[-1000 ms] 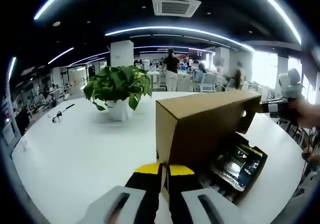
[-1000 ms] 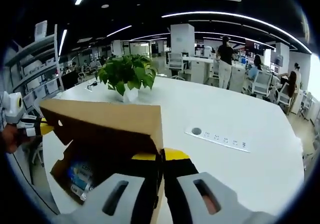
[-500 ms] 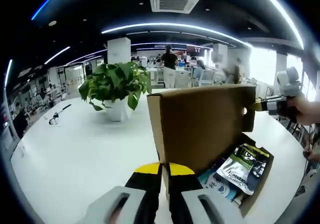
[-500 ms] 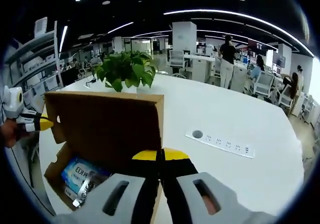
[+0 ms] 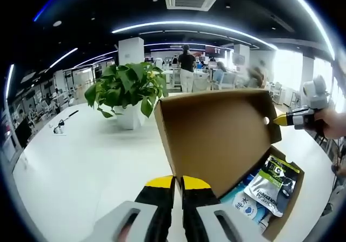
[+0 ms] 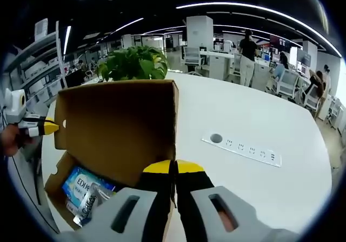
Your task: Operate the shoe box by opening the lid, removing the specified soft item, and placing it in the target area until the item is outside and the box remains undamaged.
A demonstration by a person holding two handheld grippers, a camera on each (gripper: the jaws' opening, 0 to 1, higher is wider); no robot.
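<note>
Left gripper view: the left hand-held gripper [image 5: 178,183] has its yellow-tipped jaws pinched together on one end of the lid [image 5: 219,131], which stands raised and open above the box [image 5: 281,220]. The right hand-held gripper [image 6: 173,169] is likewise closed on the lid's other end. Just beyond and below both lie the soft packets [image 5: 268,185] inside the box, a blue-and-white one [image 6: 82,183] among them. The box sits on a white tabletop [image 5: 81,161], with a potted plant [image 5: 127,91] farther off.
</note>
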